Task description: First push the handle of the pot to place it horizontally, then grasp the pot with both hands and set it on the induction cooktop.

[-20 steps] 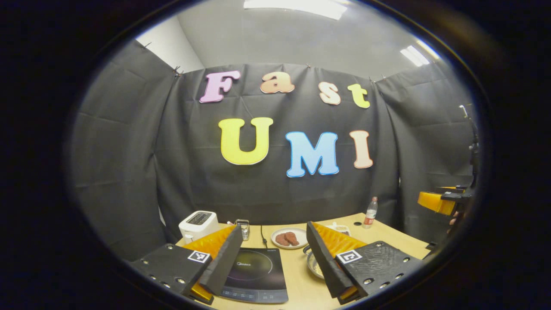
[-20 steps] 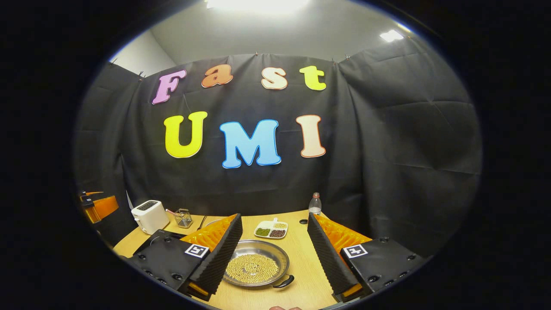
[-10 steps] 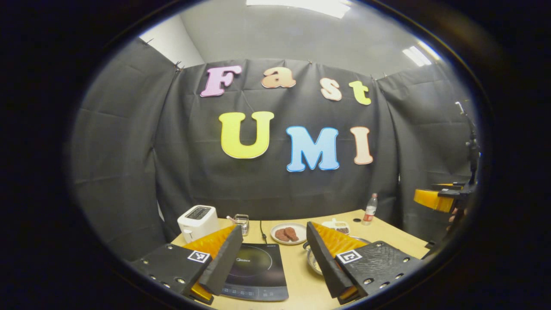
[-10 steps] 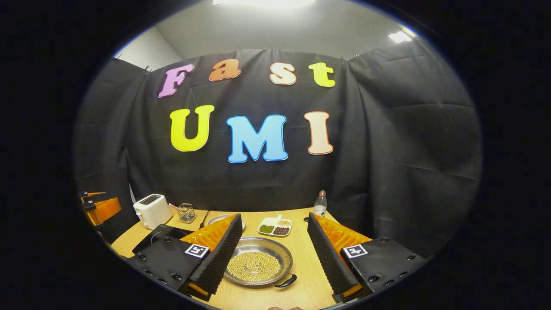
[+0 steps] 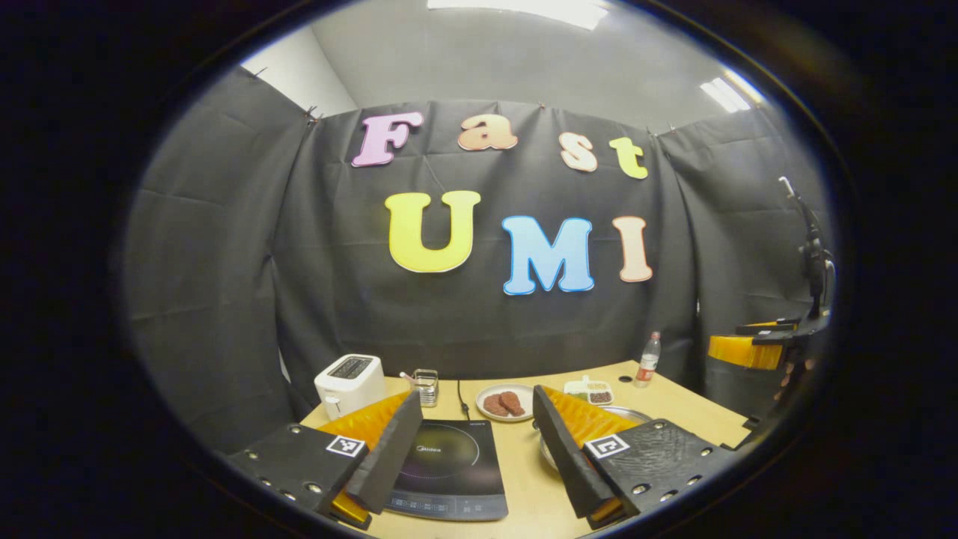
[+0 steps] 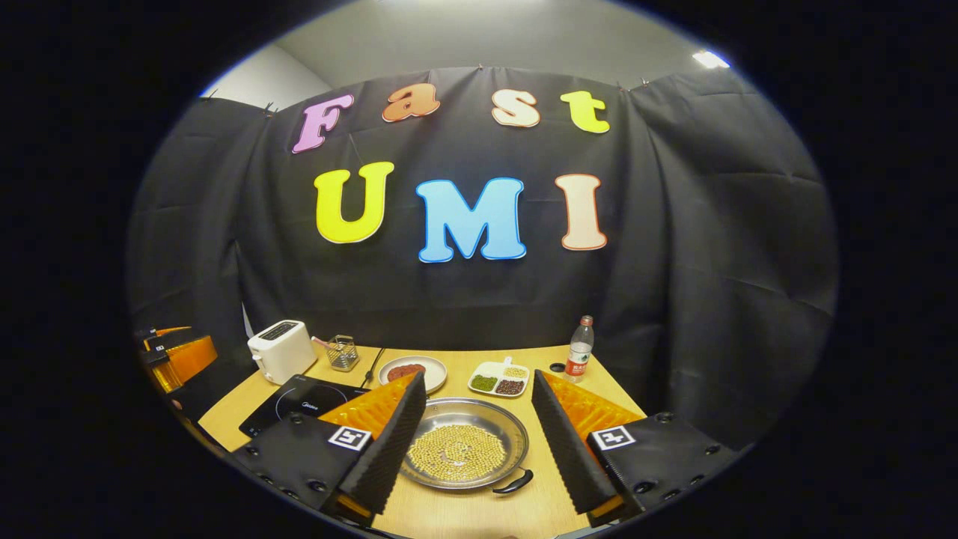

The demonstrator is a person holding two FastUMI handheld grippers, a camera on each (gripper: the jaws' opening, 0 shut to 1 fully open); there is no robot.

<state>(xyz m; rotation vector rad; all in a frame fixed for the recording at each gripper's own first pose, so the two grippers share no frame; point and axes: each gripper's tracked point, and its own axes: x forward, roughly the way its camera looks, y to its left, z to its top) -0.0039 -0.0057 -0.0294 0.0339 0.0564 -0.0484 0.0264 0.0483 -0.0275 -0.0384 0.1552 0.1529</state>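
The right tongs (image 6: pixel 475 427) hang released above the desk (image 6: pixel 576 389), their fingers spread to either side of the pot (image 6: pixel 465 453), which sits on the wood just right of the induction cooktop (image 6: pixel 299 403) and holds pale beans. Its dark handle (image 6: pixel 515 483) points toward the near right. To do the push well, lower one fingertip beside the handle and sweep slowly, so the beans stay put. The left tongs (image 5: pixel 471 449) are likewise released, over the cooktop.

Bright ceiling panels (image 5: pixel 516 9) overhead, even light, soft shadows, sharp centre, strong fisheye bending and darkening at edges
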